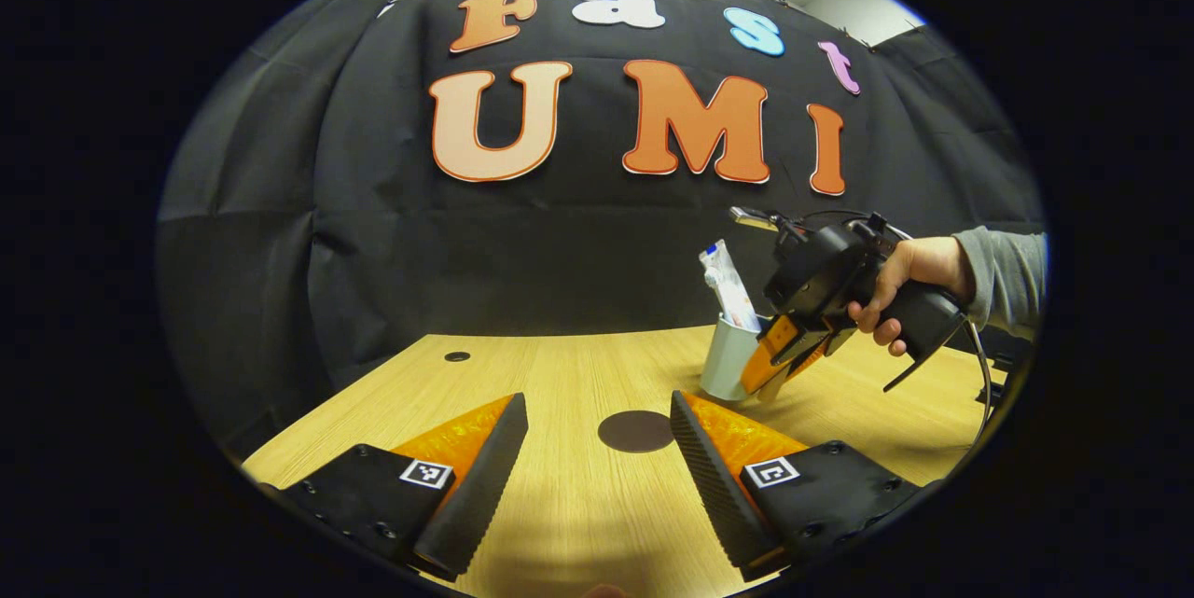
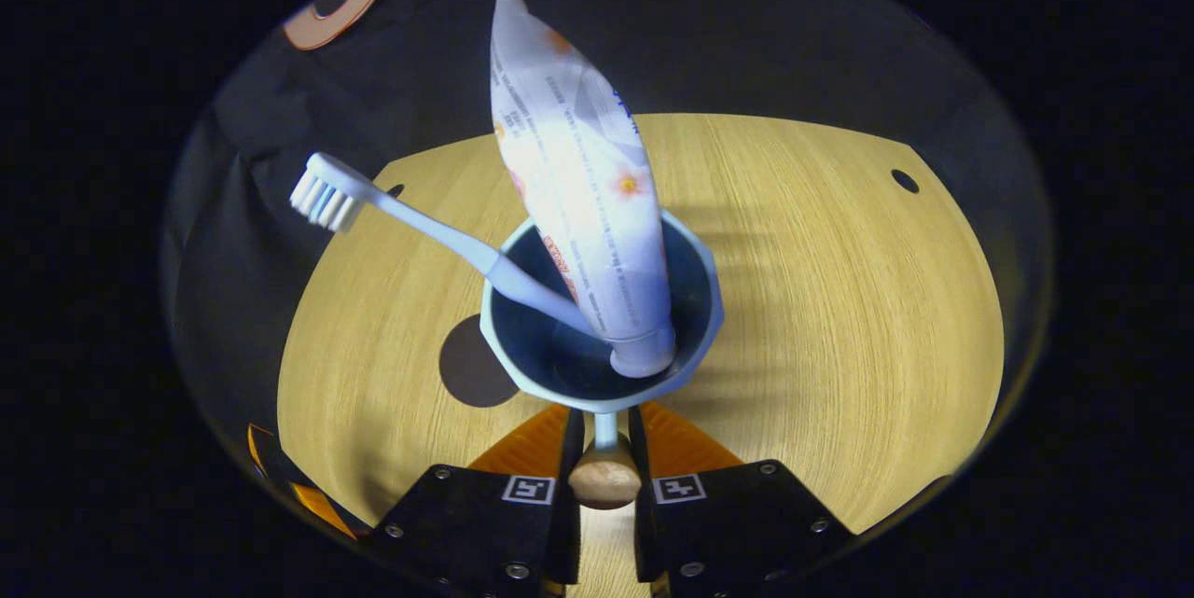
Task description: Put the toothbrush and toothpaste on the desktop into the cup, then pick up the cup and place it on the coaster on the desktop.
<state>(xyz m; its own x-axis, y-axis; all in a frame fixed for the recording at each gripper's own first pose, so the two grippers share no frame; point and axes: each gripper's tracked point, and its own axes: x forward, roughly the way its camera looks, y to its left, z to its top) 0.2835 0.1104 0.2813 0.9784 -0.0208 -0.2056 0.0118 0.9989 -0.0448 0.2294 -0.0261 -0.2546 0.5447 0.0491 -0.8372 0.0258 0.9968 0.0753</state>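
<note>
My right gripper pinching the cup by its handle, toothbrush leaning toward ten o'clock, toothpaste upright inside, coaster just beside the cup at eight o'clock, my left gripper spread wide over bare desktop, coaster at twelve o'clock.

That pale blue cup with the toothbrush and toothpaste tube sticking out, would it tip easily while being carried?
Probably somewhat top-heavy: the white toothpaste tube and pale blue toothbrush lean well above the pale blue faceted cup. The right tool seems to pinch just its handle, so it may swing. It looks like rigid, light plastic.
</note>
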